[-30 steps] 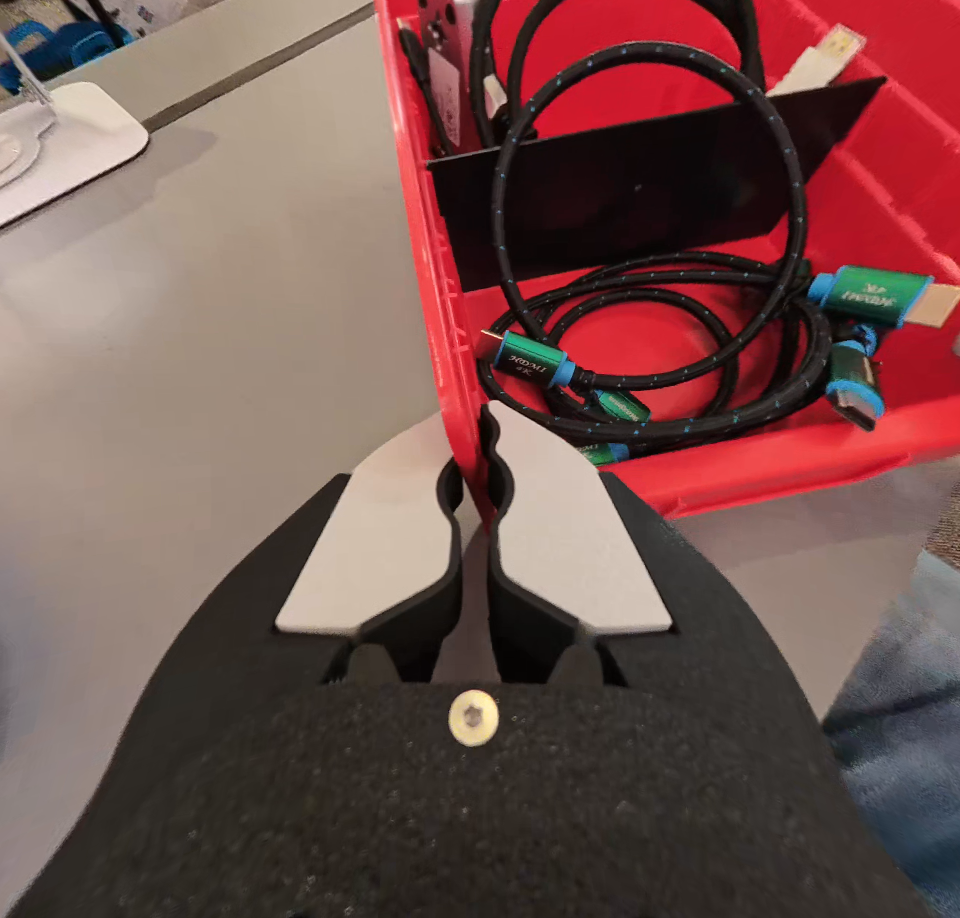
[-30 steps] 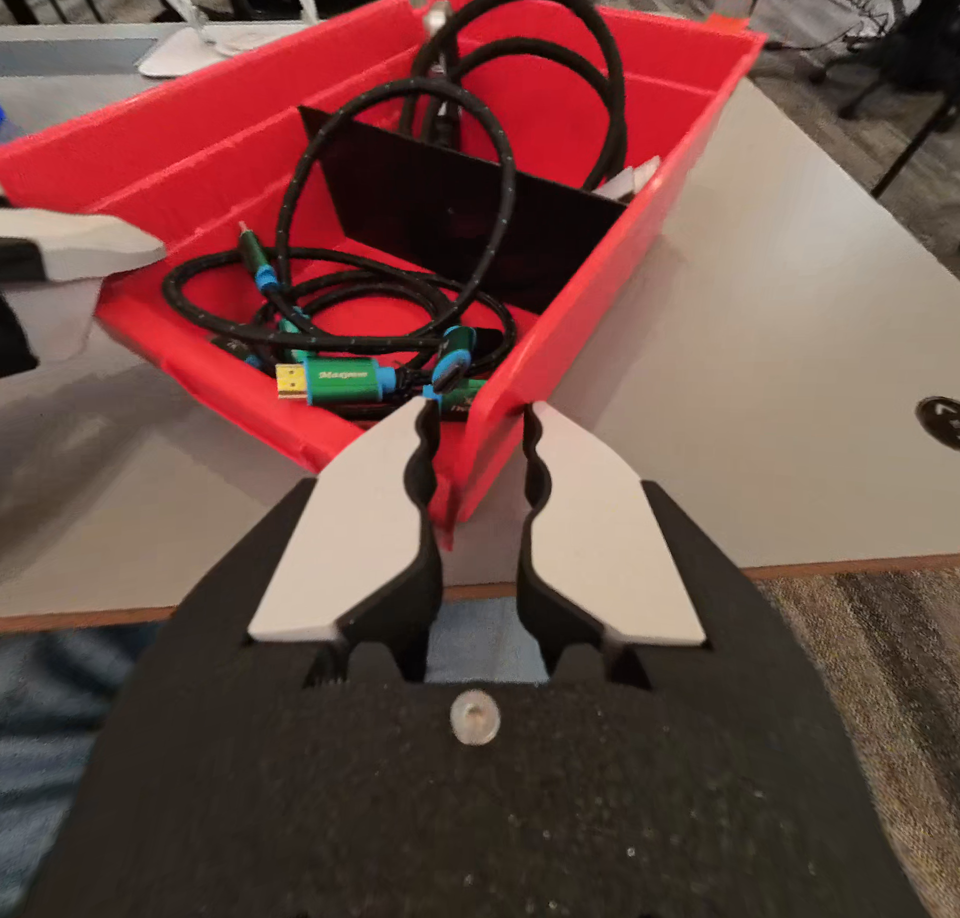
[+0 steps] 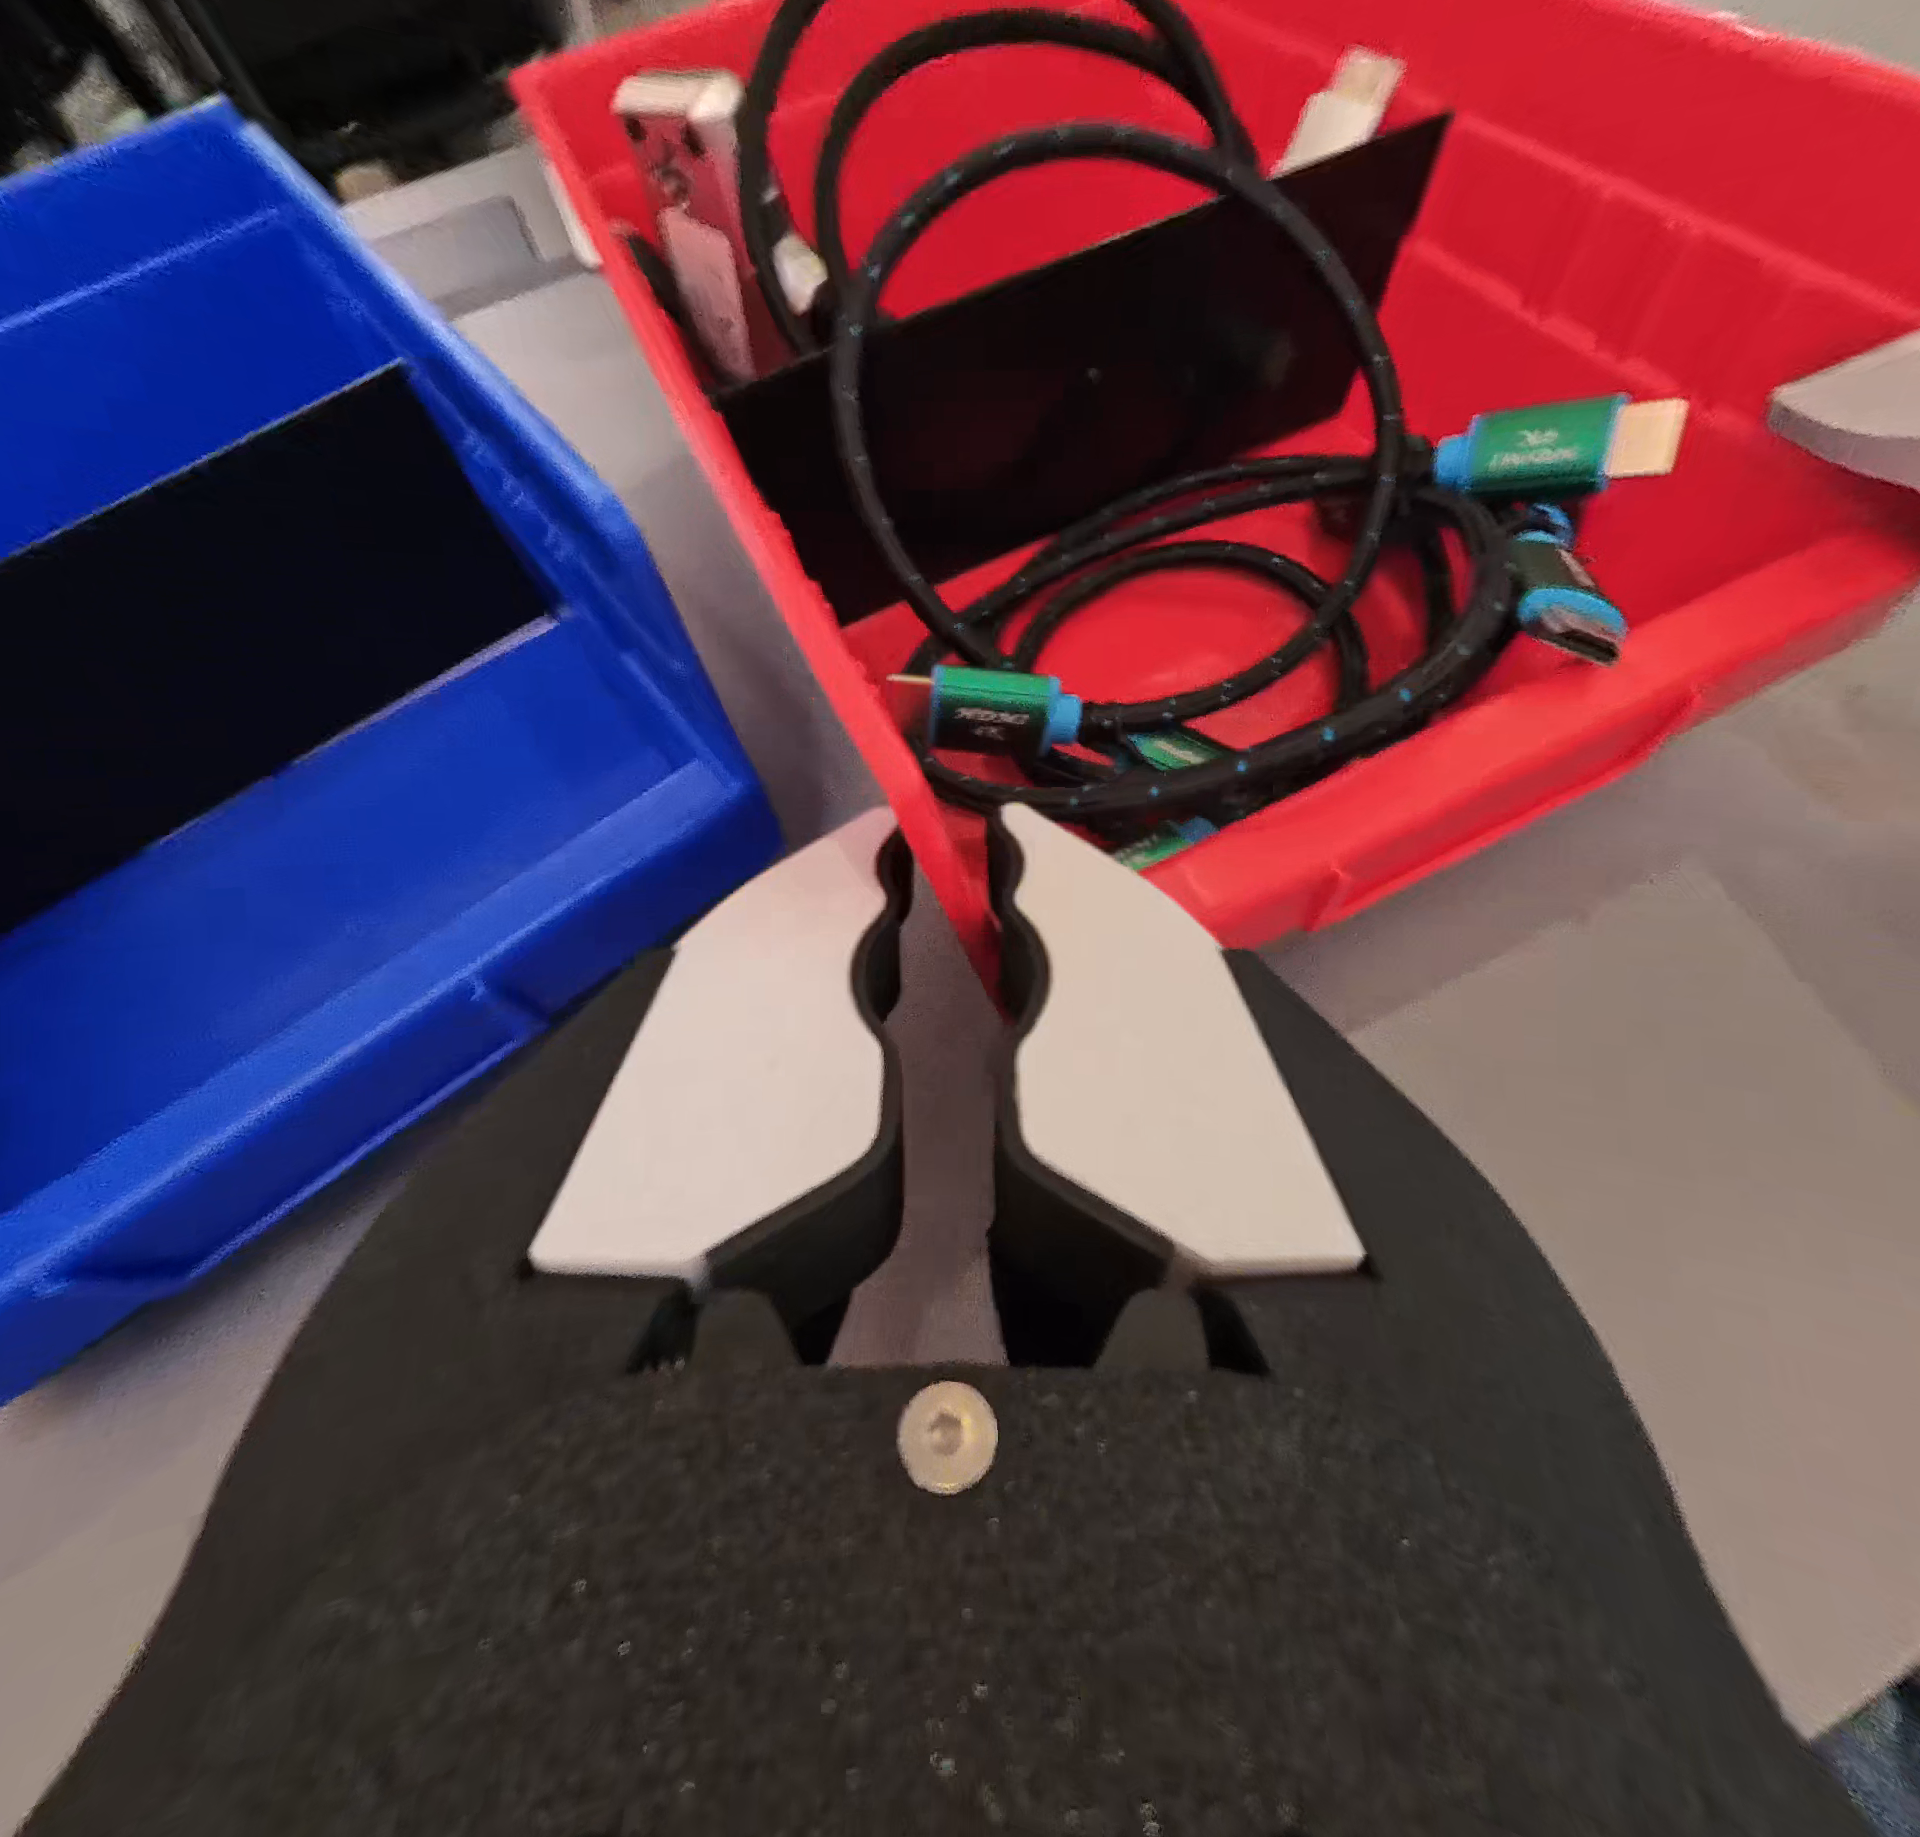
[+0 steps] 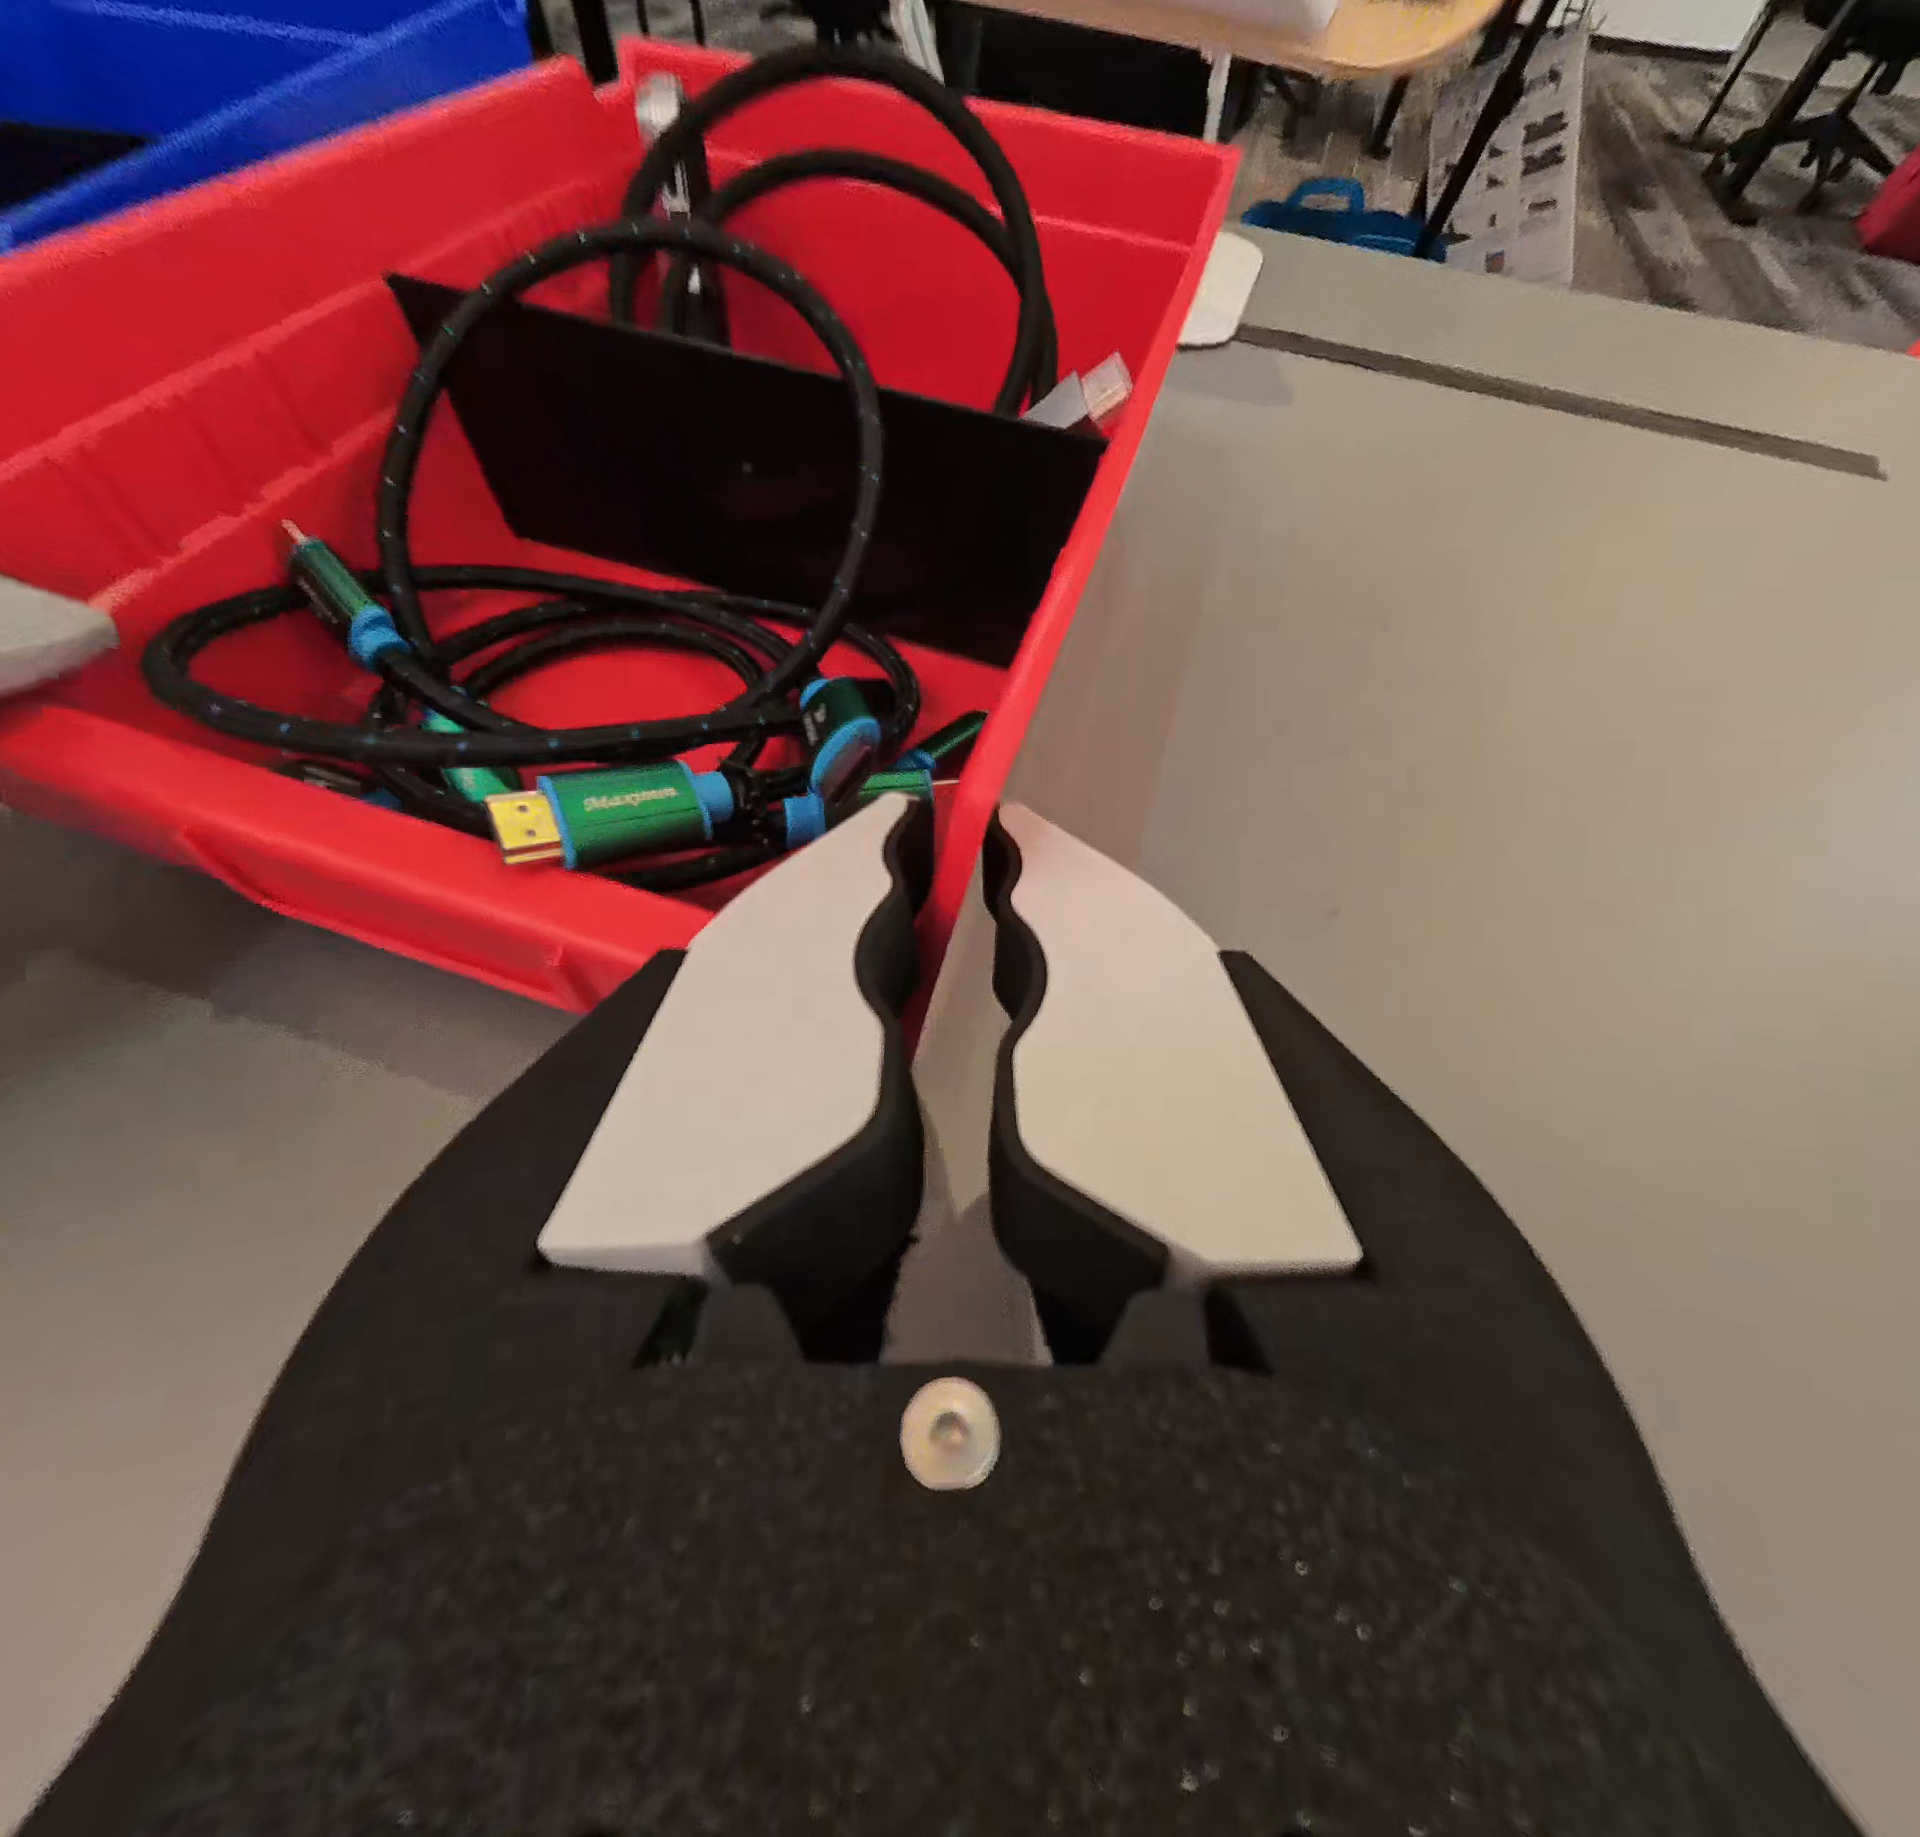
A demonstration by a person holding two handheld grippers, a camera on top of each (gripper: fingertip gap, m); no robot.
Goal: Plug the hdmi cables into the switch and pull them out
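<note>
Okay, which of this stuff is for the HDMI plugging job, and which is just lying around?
For the job:
- HDMI cables, coiled in the red bin
- silver switch, standing behind the black divider
- both hand-held grippers, left and right, each gripping a front corner of the bin

Lying about:
- blue bin
- blue bag on the floor

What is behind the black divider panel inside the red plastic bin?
Behind the black divider panel in the red plastic bin stand a silver metal box, tall black cable loops and a pale plug. Their lower parts and the bin floor there are hidden.
</note>
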